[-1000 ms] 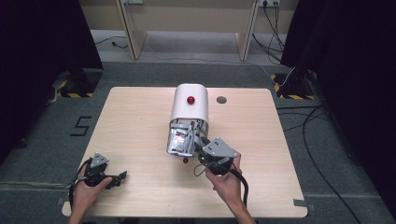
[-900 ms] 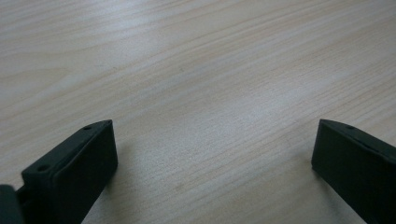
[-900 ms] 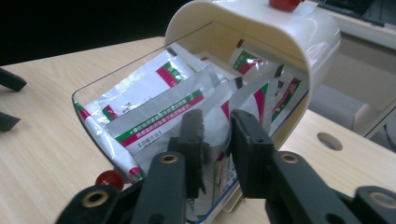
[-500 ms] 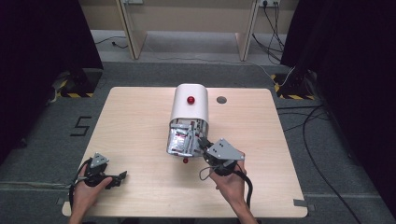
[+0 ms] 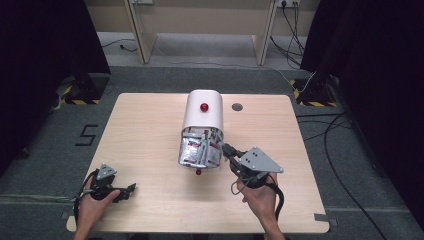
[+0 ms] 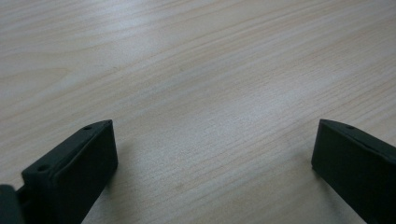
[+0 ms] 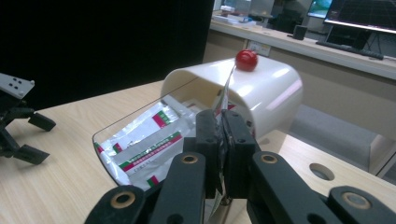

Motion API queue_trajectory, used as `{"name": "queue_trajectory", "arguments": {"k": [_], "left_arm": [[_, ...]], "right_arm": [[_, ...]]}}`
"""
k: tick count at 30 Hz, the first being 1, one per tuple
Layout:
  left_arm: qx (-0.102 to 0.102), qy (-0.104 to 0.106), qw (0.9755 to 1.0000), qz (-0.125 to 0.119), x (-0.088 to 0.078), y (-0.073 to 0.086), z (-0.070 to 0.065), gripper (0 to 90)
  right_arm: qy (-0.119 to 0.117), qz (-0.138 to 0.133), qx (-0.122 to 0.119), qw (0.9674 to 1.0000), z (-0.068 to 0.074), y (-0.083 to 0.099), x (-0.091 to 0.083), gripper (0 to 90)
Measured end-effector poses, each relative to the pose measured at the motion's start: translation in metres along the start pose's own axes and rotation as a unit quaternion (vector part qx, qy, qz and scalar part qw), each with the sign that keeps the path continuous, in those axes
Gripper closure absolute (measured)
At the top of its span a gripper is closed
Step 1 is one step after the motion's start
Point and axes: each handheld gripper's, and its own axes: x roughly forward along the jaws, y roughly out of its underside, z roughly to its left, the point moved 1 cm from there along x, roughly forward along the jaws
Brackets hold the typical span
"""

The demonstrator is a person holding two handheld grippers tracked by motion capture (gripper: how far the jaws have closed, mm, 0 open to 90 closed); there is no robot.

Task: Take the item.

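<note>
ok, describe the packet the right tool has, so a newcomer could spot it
On the wooden table, find the white domed box with a red knob. At its open clear drawer, the right tool pinches one silvery packet upright on edge; the other packets lie flat.

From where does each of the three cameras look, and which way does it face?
High view: above the near edge, facing forward and down on the table; both hands show.
Left gripper view: on the left gripper, facing bare tabletop; jaws apart.
Right gripper view: on the right gripper, facing the white dispenser; jaws pinch a sachet.
Shared: dispenser, high and right gripper views.
</note>
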Motion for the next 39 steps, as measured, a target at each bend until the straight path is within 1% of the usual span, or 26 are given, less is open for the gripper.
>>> {"name": "queue_trajectory", "arguments": {"k": [3,6,11,12,15,17,21,24,27,30,39], "left_arm": [[0.000,0.000,1.0000,0.000,0.000,0.000,0.000,0.0],[0.000,0.000,1.0000,0.000,0.000,0.000,0.000,0.0],[-0.001,0.000,1.0000,0.000,0.000,0.000,0.000,0.0],[-0.001,0.000,1.0000,0.000,0.000,0.000,0.000,0.0],[0.000,0.000,1.0000,0.000,0.000,0.000,0.000,0.0],[0.000,0.000,1.0000,0.000,0.000,0.000,0.000,0.0],[-0.001,-0.001,1.0000,0.000,0.000,0.000,0.000,0.0],[-0.001,0.000,1.0000,0.000,0.000,0.000,0.000,0.0],[-0.001,0.000,1.0000,0.000,0.000,0.000,0.000,0.0],[-0.001,-0.001,1.0000,0.000,0.000,0.000,0.000,0.0],[-0.001,0.000,1.0000,0.000,0.000,0.000,0.000,0.0]], "right_arm": [[0.006,-0.006,0.004,1.0000,-0.007,-0.001,-0.007,87.2],[0.018,-0.010,0.010,0.9997,-0.016,0.000,-0.017,87.2],[0.040,-0.004,0.019,0.9990,-0.033,0.008,-0.029,87.2],[0.043,-0.001,0.024,0.9988,-0.036,0.010,-0.030,87.3],[0.057,0.006,0.029,0.9979,-0.047,0.019,-0.032,87.2],[0.072,0.017,0.026,0.9969,-0.053,0.025,-0.031,87.2],[0.089,0.040,0.041,0.9944,-0.069,0.043,-0.028,87.2],[0.097,0.055,0.048,0.9926,-0.076,0.054,-0.025,87.2],[0.102,0.067,0.054,0.9910,-0.081,0.063,-0.023,87.2],[0.102,0.076,0.057,0.9903,-0.083,0.068,-0.019,87.2],[0.100,0.088,0.058,0.9894,-0.084,0.076,-0.014,87.2]]}}
